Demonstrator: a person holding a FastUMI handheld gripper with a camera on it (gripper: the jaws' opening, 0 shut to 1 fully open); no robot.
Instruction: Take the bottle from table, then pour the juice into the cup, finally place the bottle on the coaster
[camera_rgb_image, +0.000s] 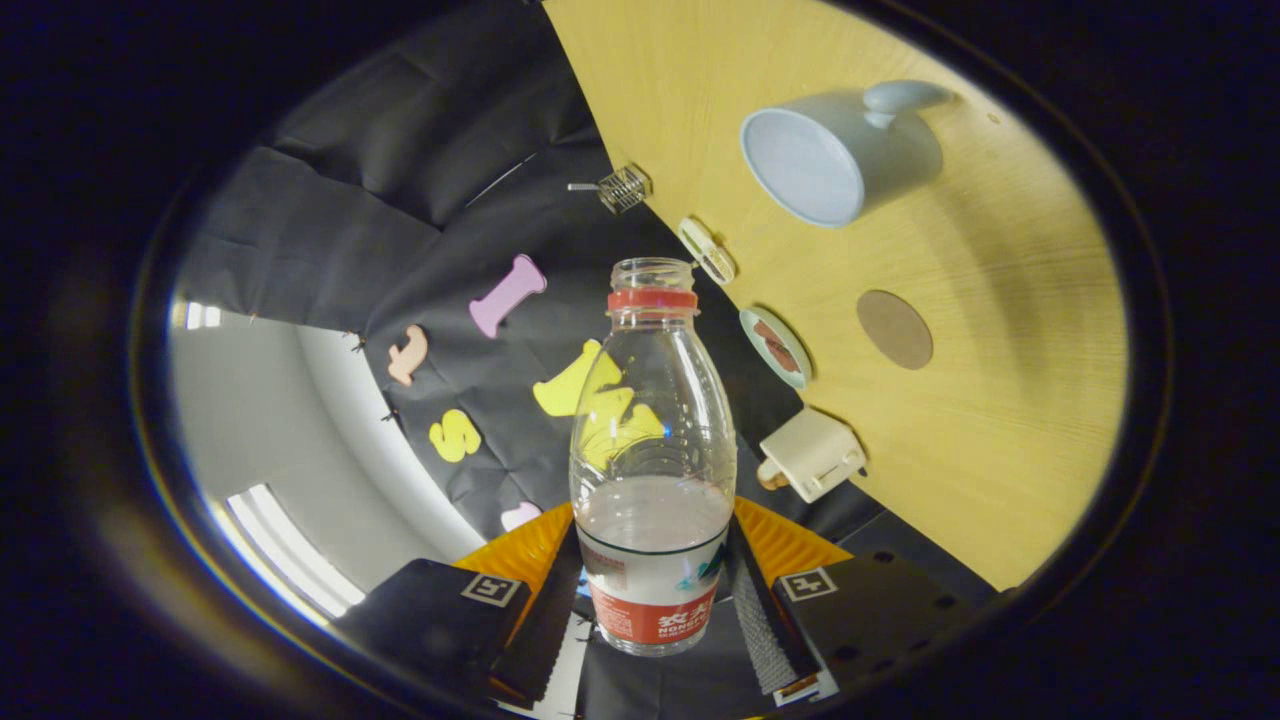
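Note:
My gripper is shut on a clear plastic bottle, with both fingers pressing its red and white label from either side. The bottle has no cap, wears a red neck ring, and holds clear liquid in its lower part. It is lifted off the wooden table, which looks steeply tilted because the gripper is rolled. A pale blue cup with a handle stands on the table beyond the fingers and to the right of the bottle's mouth, its inside looking empty. A round brown coaster lies on the table nearer than the cup.
Along the table's edge stand a small wire basket, a small oval item, a little dish with something brown and a white box. The black cloth wall hangs behind the bottle.

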